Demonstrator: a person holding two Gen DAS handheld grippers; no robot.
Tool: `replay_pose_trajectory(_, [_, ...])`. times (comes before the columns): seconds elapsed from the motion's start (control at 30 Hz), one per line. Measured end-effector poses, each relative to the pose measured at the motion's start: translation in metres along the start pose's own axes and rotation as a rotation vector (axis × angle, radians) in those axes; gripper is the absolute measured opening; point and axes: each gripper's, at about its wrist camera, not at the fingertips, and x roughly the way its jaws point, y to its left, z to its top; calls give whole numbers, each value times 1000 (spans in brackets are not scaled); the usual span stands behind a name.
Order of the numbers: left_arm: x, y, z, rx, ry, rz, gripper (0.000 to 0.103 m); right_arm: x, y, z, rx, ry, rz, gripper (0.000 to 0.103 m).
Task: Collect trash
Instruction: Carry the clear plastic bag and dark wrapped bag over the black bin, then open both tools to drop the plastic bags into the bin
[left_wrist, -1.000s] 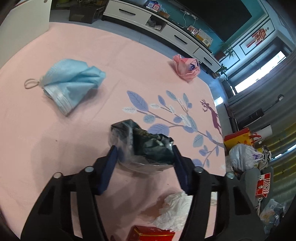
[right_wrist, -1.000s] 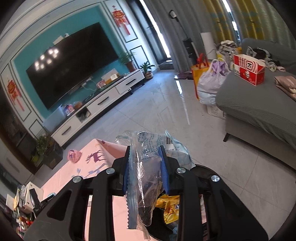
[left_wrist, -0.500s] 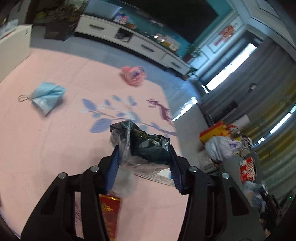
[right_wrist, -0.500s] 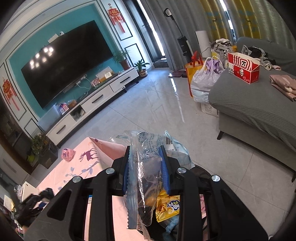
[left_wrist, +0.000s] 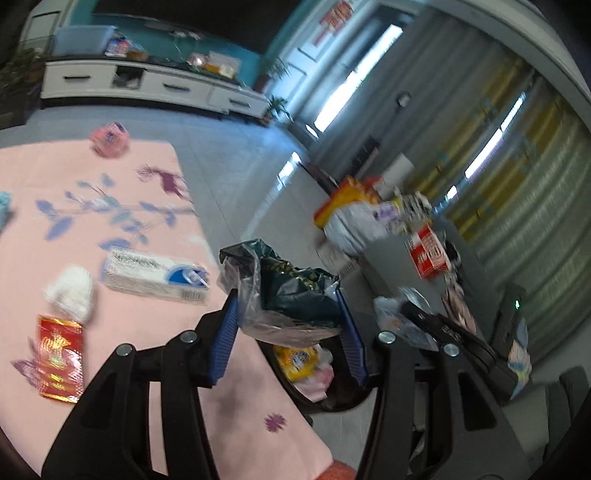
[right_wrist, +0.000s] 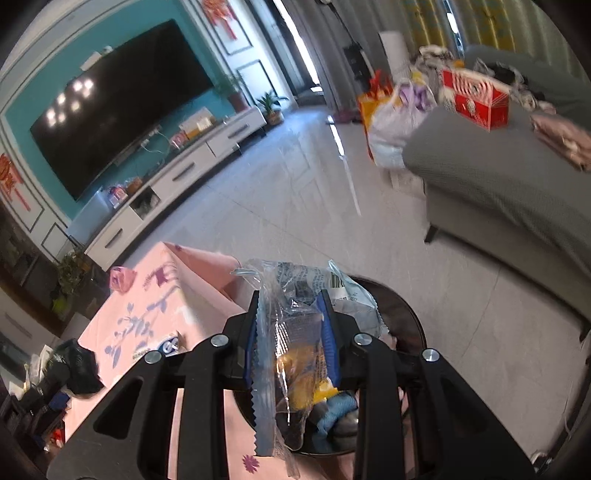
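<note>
The left gripper (left_wrist: 286, 325) clamps a crumpled dark bag (left_wrist: 291, 291) at frame centre, above the bin (left_wrist: 332, 398); the right gripper (right_wrist: 291, 332) pinches a clear wrapper (right_wrist: 291, 332) over it.

Both wrist cameras look downward along their fingers, close above the dark bin (left_wrist: 332, 398) beside the pink table (right_wrist: 147, 295); both views share them.

Bare tile floor (right_wrist: 303, 206) open, sofa (right_wrist: 517, 206) blocking right, bin (left_wrist: 332, 398) beside table edge (left_wrist: 207, 236)
</note>
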Motion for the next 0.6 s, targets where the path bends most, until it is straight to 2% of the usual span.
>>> replay_pose_trajectory(0.1, [24, -14, -19, 32, 64, -13, 52, 10, -16, -4, 38, 40, -10, 30])
replay_pose_trajectory(0.3, [69, -33, -41, 65, 163, -56, 52, 17, -35, -4, 90, 61, -30, 30])
replay_pose_trajectory(0.6, [105, -40, -58, 83, 241, -61, 52, 30, -58, -5, 146, 107, -39, 30])
